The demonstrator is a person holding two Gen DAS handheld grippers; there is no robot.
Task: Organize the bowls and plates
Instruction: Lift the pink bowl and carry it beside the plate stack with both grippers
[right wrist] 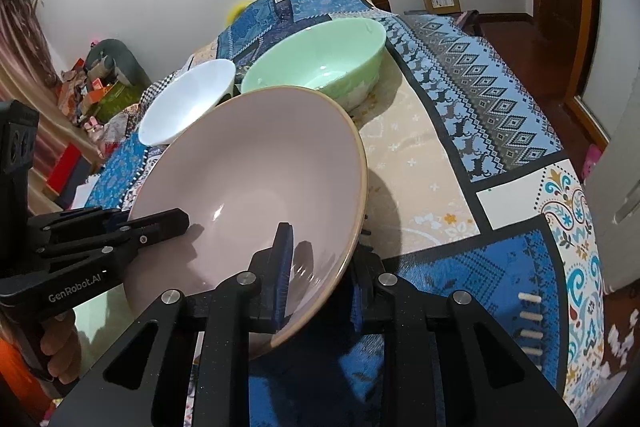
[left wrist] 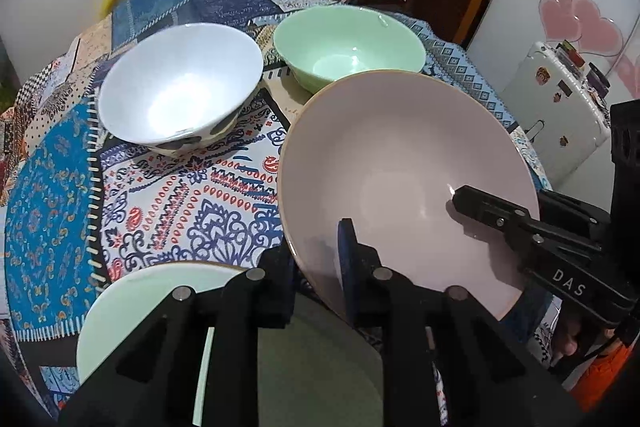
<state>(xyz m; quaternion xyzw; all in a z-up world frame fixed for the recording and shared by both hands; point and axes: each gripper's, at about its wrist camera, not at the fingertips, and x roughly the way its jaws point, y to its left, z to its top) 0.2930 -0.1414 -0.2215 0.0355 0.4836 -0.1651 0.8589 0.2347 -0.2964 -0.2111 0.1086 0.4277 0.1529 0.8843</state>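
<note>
Pink bowl rim clamped by left hand-held gripper and right hand-held gripper.

Glossy pink bowl, patterned cloth

Pink bowl: large, plain, tan rim, empty, tilted, nearest of the items. White bowl: empty, dark pattern outside, tipped on its side wall, on the patchwork-covered bench. Green bowl: empty, upright, just behind the pink bowl, beside the white one. Pale green plate: flat on the bench, near edge, partly hidden.
</note>
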